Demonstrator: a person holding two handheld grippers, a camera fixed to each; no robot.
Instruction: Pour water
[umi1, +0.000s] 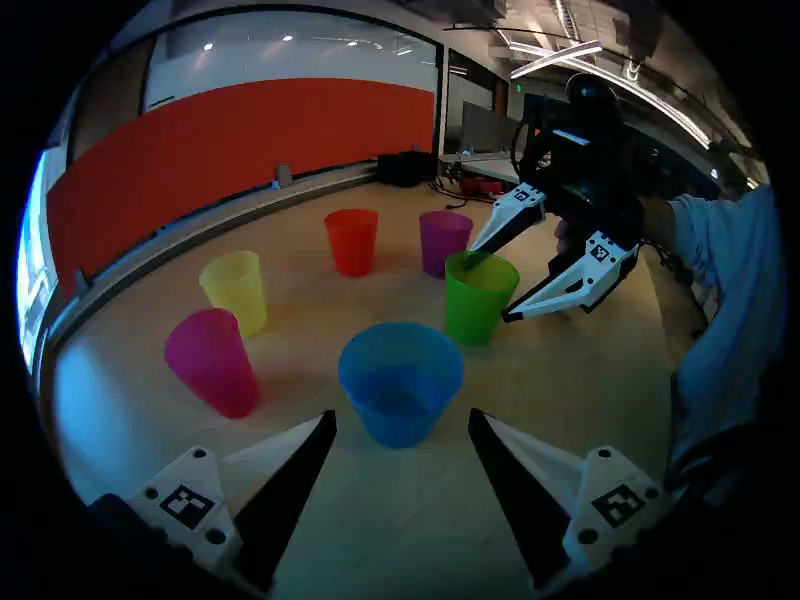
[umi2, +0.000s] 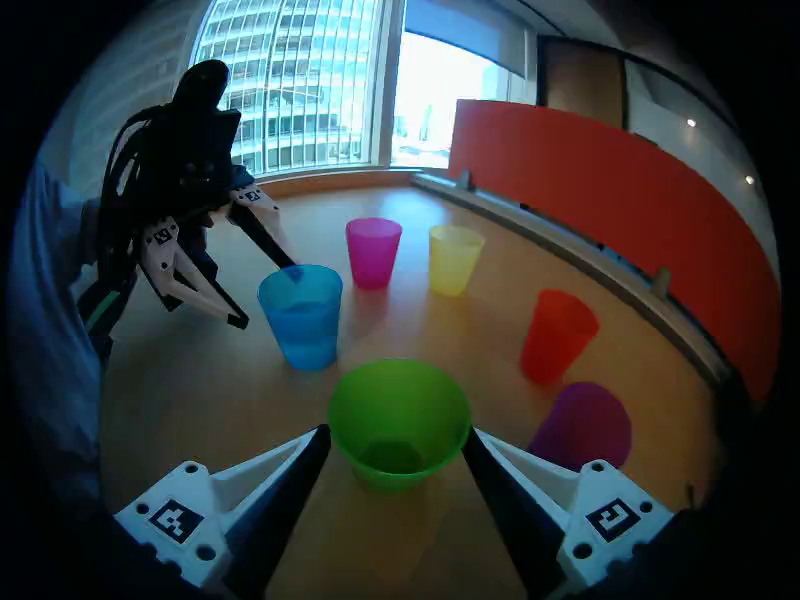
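Windows (umi2: 300, 80) blaze with glare — indoors dim, edges fisheye-warped, slightly soft.

Six cups, one per colour: one blue cup (umi1: 400, 385), one green cup (umi1: 478, 298), one purple cup (umi1: 445, 240), one orange cup (umi1: 352, 240), one yellow cup (umi1: 236, 290), one pink cup (umi1: 212, 362). Two grippers, the left gripper (umi1: 400, 415) and the right gripper (umi2: 394, 431), two fingers (umi1: 290, 470) each, four in all, with one square black-and-white marker (umi1: 187, 505) per finger. One light blue sleeve (umi1: 725, 300).
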